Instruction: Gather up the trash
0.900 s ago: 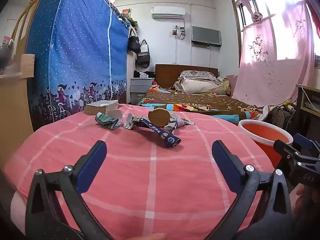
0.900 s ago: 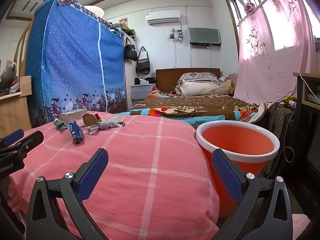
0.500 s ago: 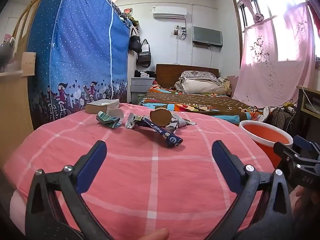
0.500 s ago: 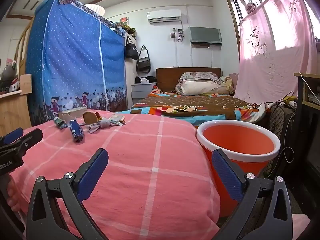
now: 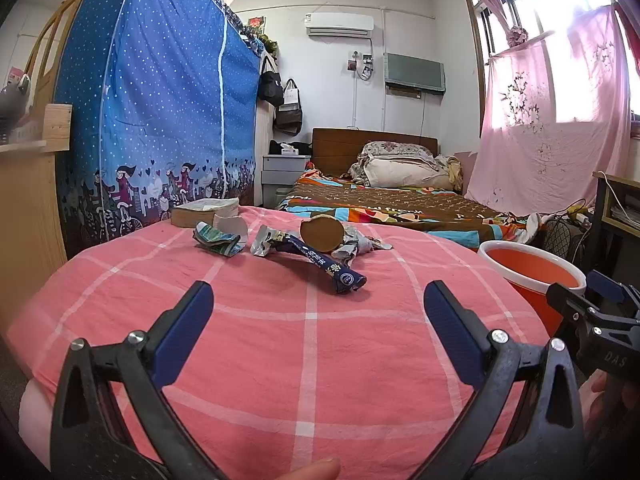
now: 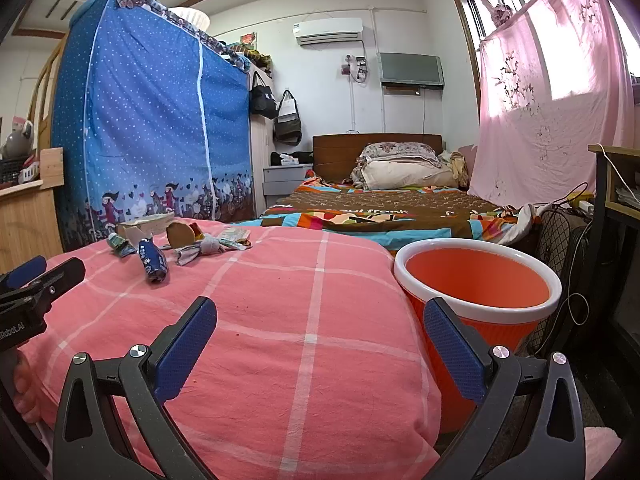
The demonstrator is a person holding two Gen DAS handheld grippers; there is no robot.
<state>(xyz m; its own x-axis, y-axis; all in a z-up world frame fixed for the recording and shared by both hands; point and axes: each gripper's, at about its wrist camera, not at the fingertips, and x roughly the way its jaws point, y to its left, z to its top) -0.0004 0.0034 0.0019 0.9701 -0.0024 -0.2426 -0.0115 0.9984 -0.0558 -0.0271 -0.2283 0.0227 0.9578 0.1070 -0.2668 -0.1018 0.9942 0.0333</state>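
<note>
Pink checked bedcover [image 5: 312, 344] carries crumpled dark-blue foil wrapper [image 5: 326, 266], long axis running away and left, ahead of empty wide-open left gripper [image 5: 316, 312], nearer than empty, open right gripper [image 6: 320, 330]

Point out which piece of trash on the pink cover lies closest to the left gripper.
The dark blue wrapper. Long and twisted, it stretches toward the left gripper, ahead of the green crumpled wrapper and brown round piece farther back.

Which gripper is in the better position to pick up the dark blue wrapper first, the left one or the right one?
Probably the left gripper: open and empty, facing the dark blue wrapper. The right gripper faces the orange bucket's side.
</note>
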